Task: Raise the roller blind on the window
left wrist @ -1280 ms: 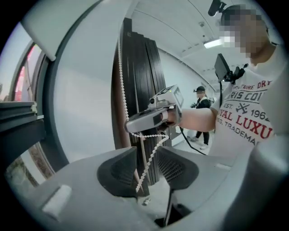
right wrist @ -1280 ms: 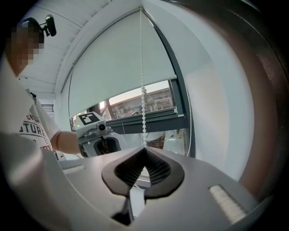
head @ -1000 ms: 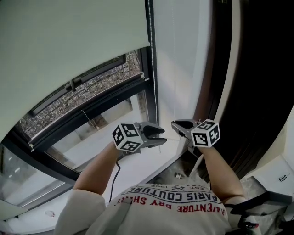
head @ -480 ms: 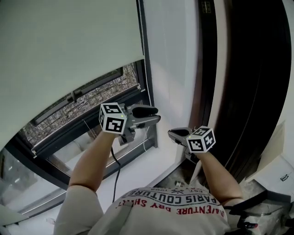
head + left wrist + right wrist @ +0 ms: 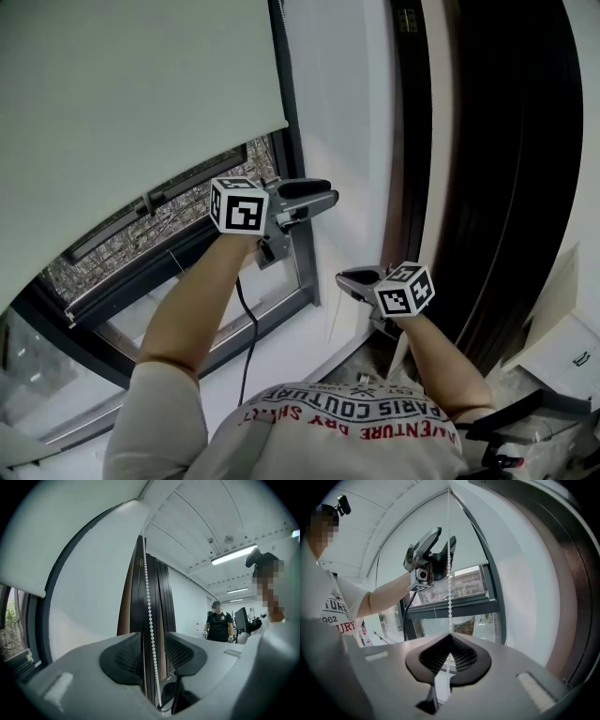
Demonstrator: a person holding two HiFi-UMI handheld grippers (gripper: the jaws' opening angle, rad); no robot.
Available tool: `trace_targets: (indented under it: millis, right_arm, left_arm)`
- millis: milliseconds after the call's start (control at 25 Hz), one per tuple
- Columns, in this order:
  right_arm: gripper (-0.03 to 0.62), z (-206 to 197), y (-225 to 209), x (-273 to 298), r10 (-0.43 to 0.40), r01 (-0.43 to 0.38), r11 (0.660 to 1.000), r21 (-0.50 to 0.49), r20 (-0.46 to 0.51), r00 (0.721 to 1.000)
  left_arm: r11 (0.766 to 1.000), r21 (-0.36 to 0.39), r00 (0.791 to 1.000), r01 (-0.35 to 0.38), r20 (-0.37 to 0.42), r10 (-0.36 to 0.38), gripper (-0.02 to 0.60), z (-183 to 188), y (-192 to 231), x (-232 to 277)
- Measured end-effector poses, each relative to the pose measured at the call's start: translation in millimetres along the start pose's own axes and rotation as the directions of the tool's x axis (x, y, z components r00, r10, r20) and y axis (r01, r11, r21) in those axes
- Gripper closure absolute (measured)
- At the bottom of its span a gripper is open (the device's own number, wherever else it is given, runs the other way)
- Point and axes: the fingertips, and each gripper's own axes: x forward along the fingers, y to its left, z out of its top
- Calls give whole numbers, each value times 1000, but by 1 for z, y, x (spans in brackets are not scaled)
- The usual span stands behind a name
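The pale roller blind (image 5: 141,84) covers the upper part of the window, its bottom bar (image 5: 23,585) hanging above bare glass. A white bead chain (image 5: 149,611) hangs at the blind's right side. My left gripper (image 5: 328,193) is held high and level. It is open, and the chain runs down through the gap between its ribbed pads (image 5: 125,654) without being pressed. Lower down, my right gripper (image 5: 341,278) is shut on the same bead chain (image 5: 450,592), which enters its closed tips. In the right gripper view the left gripper (image 5: 444,535) stands above along the chain.
The dark window frame (image 5: 302,272) runs down beside the chain, with a white wall strip (image 5: 337,112) and tall dark panels (image 5: 506,187) to the right. A black cable (image 5: 246,319) hangs from the left gripper. A person (image 5: 219,626) stands far off in the room.
My left gripper has risen from beside the right gripper to well above it along the chain. The right gripper has stayed low and shut.
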Motion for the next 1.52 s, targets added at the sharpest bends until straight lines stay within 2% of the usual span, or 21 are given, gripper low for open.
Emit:
trace_targets:
  millis: [120,280,360,840,1000,1160,1520]
  right_arm:
    - [588,1,2,1,-11,11,1000,-4,8,1000]
    - [586,0,5,-1,-26,26,1000,-11,13,1000]
    - [586,1,5,0,-25,25,1000,-8,13,1000]
    - [588,1,12,8,-26,26,1000,-4,21,999]
    - [588,1,11,16,-18,18,1000,-3,21,1000]
    - [588,-2,20,17,-13,13,1000,4,22,1000]
    - [588,-32,11,26,-2,3,999,49,-25,1000]
  left_arm:
    - [1000,0,1000,6,-18,-7,424,-1,-2,7]
    - [999,1,999,-34,-30,34,543,-6,1,8]
    - [1000,-8,999,-27,-27,26,560,-5,1,9]
    - [1000,-11,1000,-2,-16,2,574,-7,-2,-5]
    - [999,-30,1000,-20,-6,20,574,-10,11,-12]
    - [999,-27,1000,-28,12,29,574,-12,4,-17]
    - [998,-25,998,-51,-49,50,572,-44,6,-9]
